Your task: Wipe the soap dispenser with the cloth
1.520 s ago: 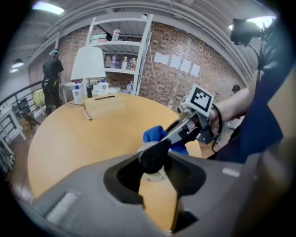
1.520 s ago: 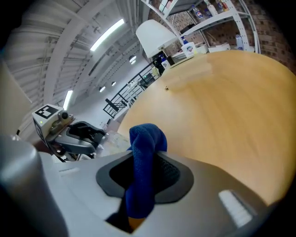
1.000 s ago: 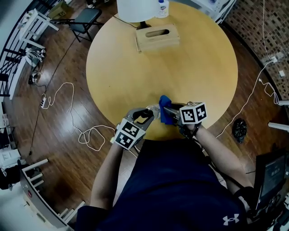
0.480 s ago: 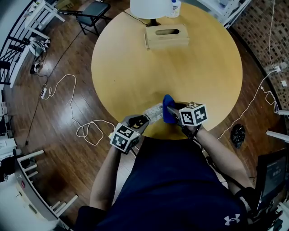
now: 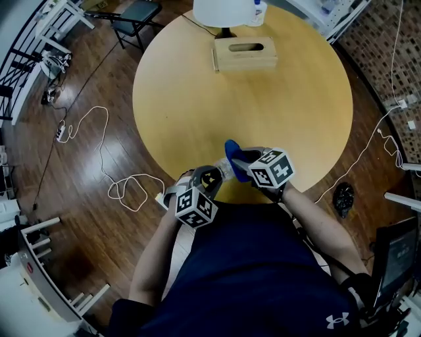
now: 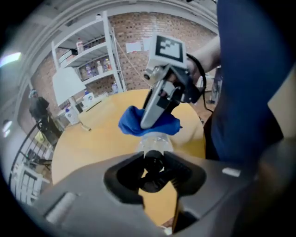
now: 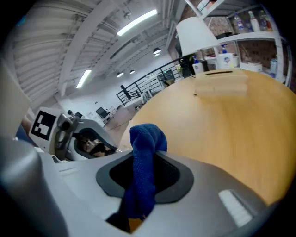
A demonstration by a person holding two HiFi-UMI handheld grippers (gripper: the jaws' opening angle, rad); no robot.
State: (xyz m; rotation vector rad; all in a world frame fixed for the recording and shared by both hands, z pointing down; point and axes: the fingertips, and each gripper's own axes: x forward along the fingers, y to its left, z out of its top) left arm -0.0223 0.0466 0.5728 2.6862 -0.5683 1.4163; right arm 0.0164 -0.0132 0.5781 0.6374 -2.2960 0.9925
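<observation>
A clear soap dispenser point(image 5: 225, 172) with a dark top lies level over the table's near edge, with my left gripper point(image 5: 216, 176) shut on its top end. In the left gripper view the dispenser point(image 6: 155, 142) points away from the left gripper point(image 6: 155, 159) into a blue cloth point(image 6: 132, 122). My right gripper point(image 5: 242, 161) is shut on that blue cloth point(image 5: 231, 150) and holds it against the dispenser's far end. The right gripper view shows the cloth point(image 7: 144, 152) hanging between the jaws of the right gripper point(image 7: 141, 185).
The round wooden table point(image 5: 263, 99) carries a wooden tissue box point(image 5: 245, 54), a white lamp point(image 5: 220, 12) and a small bottle point(image 5: 258, 10) at its far side. A chair point(image 5: 135, 13) and loose cables point(image 5: 125, 187) are on the floor at left.
The left gripper has shifted right, closer to the person's body, and rolled. The right gripper has rolled too, and the cloth has moved left over the dispenser's end.
</observation>
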